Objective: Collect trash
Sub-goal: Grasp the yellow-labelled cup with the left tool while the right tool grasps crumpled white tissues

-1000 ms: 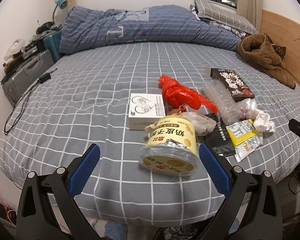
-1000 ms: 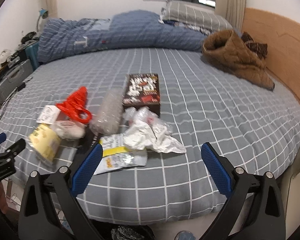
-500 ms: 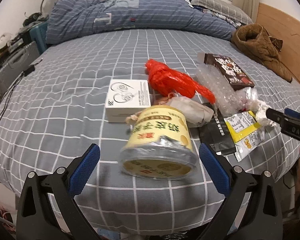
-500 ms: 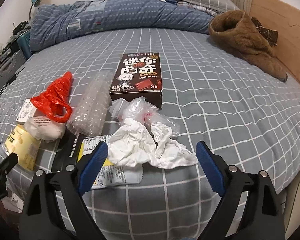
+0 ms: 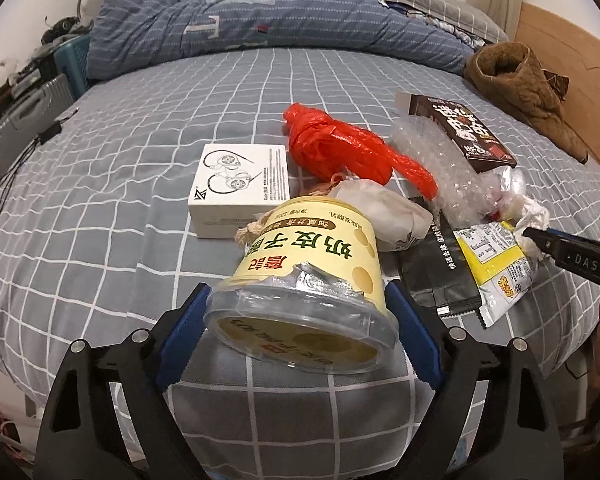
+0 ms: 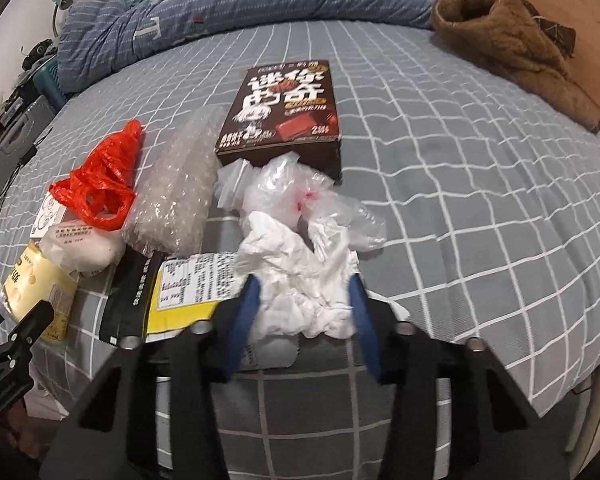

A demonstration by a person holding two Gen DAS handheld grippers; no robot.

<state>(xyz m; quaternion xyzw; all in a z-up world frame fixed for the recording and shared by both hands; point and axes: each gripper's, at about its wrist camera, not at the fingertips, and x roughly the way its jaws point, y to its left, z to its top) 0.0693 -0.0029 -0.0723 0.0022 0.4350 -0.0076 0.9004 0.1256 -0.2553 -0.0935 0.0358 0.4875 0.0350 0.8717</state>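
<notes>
Grey checked bedding carries the litter. At left, the left gripper has just closed onto the yellow tub; rightward, the right gripper has just pinched the crumpled tissue. Both pieces look ready for lifting.

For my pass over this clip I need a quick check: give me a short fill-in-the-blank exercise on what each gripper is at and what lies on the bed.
1. The left gripper has its blue pads on either side of the yellow ____, which lies on its side.
2. The right gripper has been closing on the crumpled white ____.
3. The knotted plastic bag beside the white earphone box is ____ in colour.
4. The bubble wrap lies just left of the dark ____ in the right wrist view.

Missing words: tub; tissue; red; box
</notes>
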